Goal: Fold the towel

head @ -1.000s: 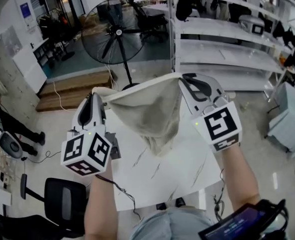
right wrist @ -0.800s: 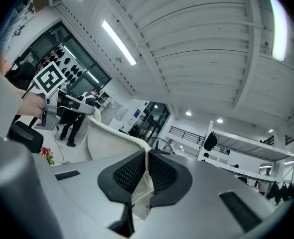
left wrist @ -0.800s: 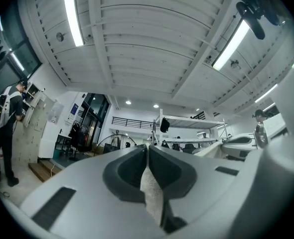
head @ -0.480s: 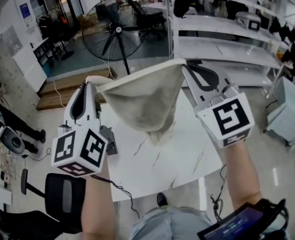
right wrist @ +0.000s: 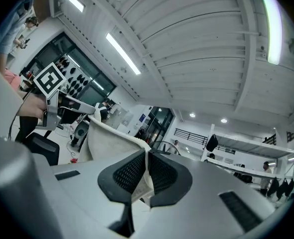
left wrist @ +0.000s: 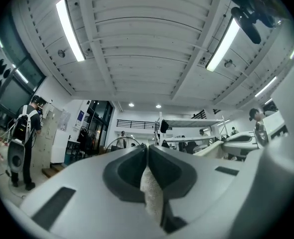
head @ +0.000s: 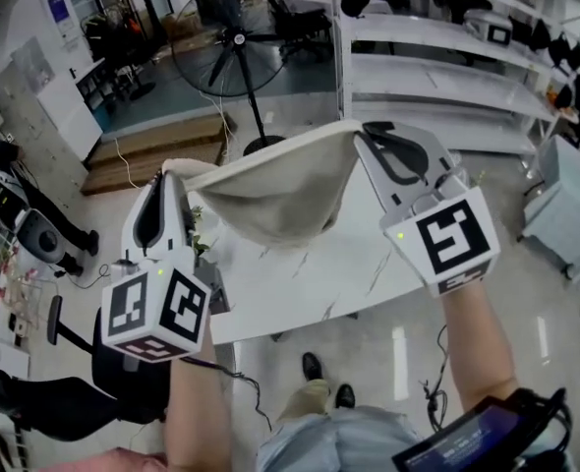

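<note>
Beige towel (head: 270, 200) stretched in the air over the white marble tabletop (head: 310, 283), sagging in the middle; one top corner clamped in the closed jaws of the left gripper (head: 175, 172), the other in those of the right gripper (head: 361, 134); standing fan (head: 233, 39) beyond

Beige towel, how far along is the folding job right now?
Done: the beige cloth towel is gripped at two corners, one in the left hand-held gripper and one in the right hand-held gripper, both shut on it. In hand: it hangs stretched between them, sagging over the white marbled table. Left: no fold is laid down yet; it likely needs lowering, folding over and releasing.
</note>
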Available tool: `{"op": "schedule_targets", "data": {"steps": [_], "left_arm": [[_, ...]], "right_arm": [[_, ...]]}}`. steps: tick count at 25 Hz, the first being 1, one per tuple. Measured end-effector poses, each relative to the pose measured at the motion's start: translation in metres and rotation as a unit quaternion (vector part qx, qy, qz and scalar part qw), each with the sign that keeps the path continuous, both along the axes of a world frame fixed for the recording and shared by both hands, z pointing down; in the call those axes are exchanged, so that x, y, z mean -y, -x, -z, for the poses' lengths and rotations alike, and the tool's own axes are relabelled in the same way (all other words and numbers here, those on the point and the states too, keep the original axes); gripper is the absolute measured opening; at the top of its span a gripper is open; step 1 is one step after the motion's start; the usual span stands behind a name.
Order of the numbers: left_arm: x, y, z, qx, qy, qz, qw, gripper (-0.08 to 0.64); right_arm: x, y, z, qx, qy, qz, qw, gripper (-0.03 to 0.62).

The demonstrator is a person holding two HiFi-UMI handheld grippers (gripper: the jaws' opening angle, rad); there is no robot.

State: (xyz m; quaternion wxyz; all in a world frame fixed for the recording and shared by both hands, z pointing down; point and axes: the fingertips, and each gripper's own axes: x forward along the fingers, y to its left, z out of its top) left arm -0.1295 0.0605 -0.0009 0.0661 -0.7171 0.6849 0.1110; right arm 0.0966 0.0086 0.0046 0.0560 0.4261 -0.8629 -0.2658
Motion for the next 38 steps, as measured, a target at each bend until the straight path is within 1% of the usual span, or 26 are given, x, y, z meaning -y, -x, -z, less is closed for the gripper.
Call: {"op": "schedule_targets", "data": {"steps": [4,7,11,15,19,22,25,30,35,38], "left_arm": [[-0.035,0.002,-0.022,-0.004,0.022,-0.001,0.9997,0.020],[-0.060,-0.003,-0.043,-0.012,0.042,-0.007,0.9990,0.020],[-0.082,-0.015,-0.099,-0.028,0.086,-0.021,0.9956,0.020],[-0.122,-0.003,-0.162,-0.040,0.128,-0.045,0.9900,0.020],[-0.153,0.004,-0.208,-0.045,0.156,-0.056,0.9851,0.020],[-0.173,0.004,-0.234,-0.050,0.178,-0.058,0.9809,0.020],[-0.190,0.000,-0.253,-0.051,0.192,-0.061,0.9782,0.020],[-0.209,-0.011,-0.280,-0.049,0.209,-0.062,0.9748,0.021],[-0.226,-0.025,-0.326,-0.032,0.236,-0.063,0.9691,0.021],[-0.232,-0.027,-0.349,-0.031,0.256,-0.057,0.9645,0.021]], "right_arm": [[-0.035,0.002,-0.023,-0.003,0.019,0.004,1.000,0.034],[-0.057,0.000,-0.050,-0.003,0.044,0.005,0.999,0.034],[-0.077,-0.012,-0.104,-0.011,0.085,0.000,0.996,0.035],[-0.123,0.003,-0.166,-0.012,0.137,-0.016,0.990,0.035],[-0.162,0.011,-0.218,-0.013,0.182,-0.028,0.983,0.035],[-0.183,0.015,-0.243,-0.012,0.209,-0.031,0.977,0.035],[-0.201,0.015,-0.260,-0.014,0.224,-0.031,0.974,0.035],[-0.218,0.006,-0.287,-0.026,0.235,-0.028,0.971,0.035],[-0.239,-0.001,-0.333,-0.068,0.254,-0.008,0.965,0.038],[-0.248,-0.004,-0.357,-0.081,0.267,-0.003,0.960,0.038]]}}
